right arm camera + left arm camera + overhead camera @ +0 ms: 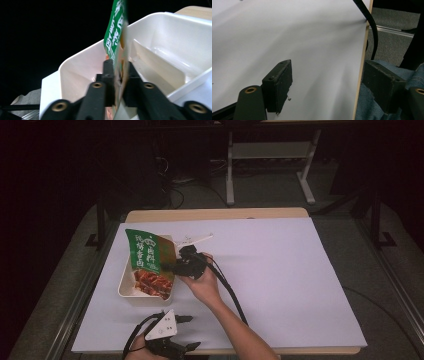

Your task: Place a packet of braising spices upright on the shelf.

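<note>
High view: fixed above near edge, faces forward and down, takes in whole table [280, 270] plus floor beyond. Left gripper view: very low, close over near right table edge [361, 75]. Right gripper view: close on tray [82, 65] (also at left in high view) [125, 285].

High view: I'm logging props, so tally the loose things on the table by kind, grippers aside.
Green food packet: 1
White divided tray: 1
White utensil-like piece behind the tray: 1
Total: 3
</note>
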